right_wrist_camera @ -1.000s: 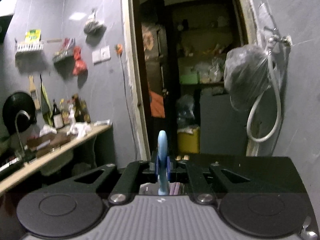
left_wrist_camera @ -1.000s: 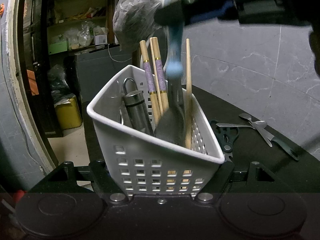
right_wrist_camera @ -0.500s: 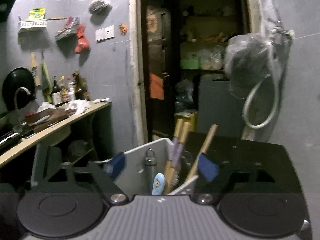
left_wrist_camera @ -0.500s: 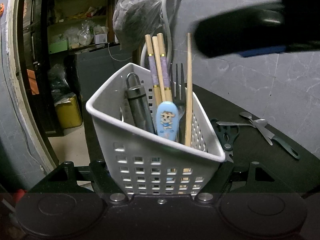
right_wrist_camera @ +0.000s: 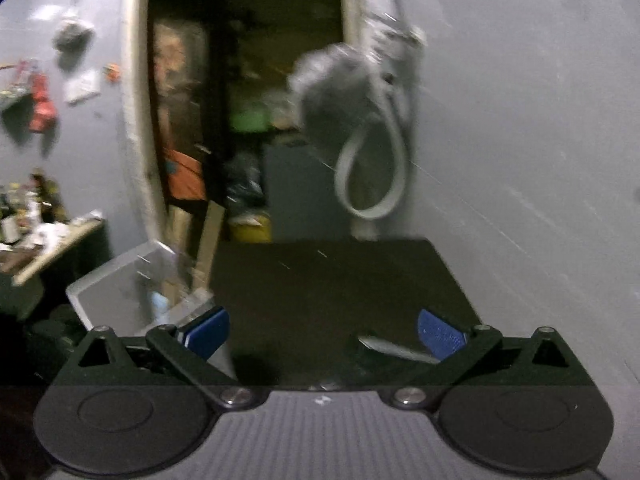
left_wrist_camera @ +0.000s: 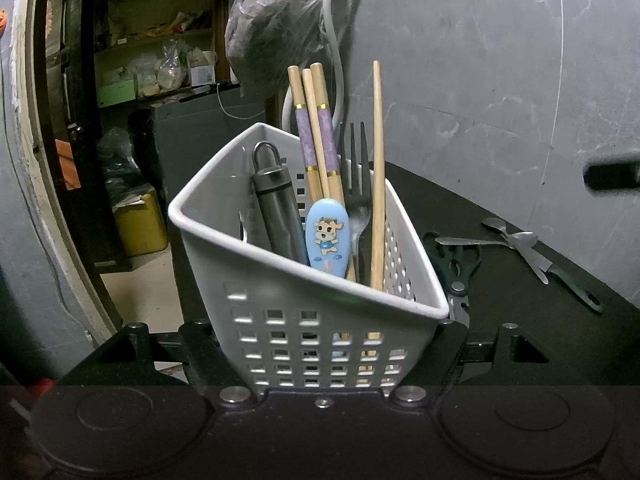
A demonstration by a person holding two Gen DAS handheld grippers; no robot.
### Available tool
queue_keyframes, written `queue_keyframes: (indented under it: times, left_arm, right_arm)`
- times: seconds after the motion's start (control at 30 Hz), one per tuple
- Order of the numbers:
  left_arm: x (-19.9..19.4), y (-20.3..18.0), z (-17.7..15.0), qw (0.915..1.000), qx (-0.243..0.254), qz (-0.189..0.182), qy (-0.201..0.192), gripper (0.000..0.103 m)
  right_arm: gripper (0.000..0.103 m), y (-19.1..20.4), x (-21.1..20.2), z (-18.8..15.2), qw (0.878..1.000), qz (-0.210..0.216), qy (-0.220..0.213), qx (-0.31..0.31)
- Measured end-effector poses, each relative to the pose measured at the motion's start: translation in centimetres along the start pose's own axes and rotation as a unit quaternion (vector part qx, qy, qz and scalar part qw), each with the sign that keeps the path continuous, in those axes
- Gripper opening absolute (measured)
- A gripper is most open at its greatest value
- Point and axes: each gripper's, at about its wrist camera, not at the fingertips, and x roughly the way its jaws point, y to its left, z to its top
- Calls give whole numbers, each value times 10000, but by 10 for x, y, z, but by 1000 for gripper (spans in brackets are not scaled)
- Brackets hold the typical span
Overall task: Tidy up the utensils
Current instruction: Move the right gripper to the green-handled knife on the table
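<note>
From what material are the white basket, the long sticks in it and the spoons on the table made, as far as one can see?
White basket: seemingly moulded plastic, matte, with square punched holes and a rounded rim.
Chopsticks: probably wood or bamboo, pale tan; two bear purple bands with gold rings.
Spoons on the black table: likely steel, grey and shiny with highlights.

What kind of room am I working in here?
Likely a home kitchen or utility corner: cluttered pantry shelves through the doorway, a wall tap with hose, and cutlery in a white utensil basket on a dark table.
</note>
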Motion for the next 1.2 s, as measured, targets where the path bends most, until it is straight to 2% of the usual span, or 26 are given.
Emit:
queue_keyframes:
  times: [0.2, 0.43, 0.7, 1.07, 1.13, 1.2]
  left_arm:
    - [1, -3, 1, 9999, -30, 102, 27, 77]
    - [0, -10, 2, 9997, -61, 234, 72, 77]
    - [-2, -13, 3, 9991, -165, 372, 148, 77]
    - [-3, -19, 4, 9984, -185, 499, 185, 78]
    - [-2, -19, 4, 9984, -179, 501, 185, 79]
    - [-2, -19, 4, 9984, -187, 496, 186, 79]
  right_arm:
    - [103, -34, 16, -30, 9934, -823, 747, 276]
    - [103, -64, 40, -55, 9852, -956, 1332, 507]
    - [102, -95, 75, -73, 9790, -1126, 1642, 436]
    - [80, -114, 95, -83, 9773, -1069, 1762, 491]
    - [69, -116, 97, -84, 9773, -1042, 1789, 459]
    - [63, -115, 97, -86, 9763, -1063, 1839, 416]
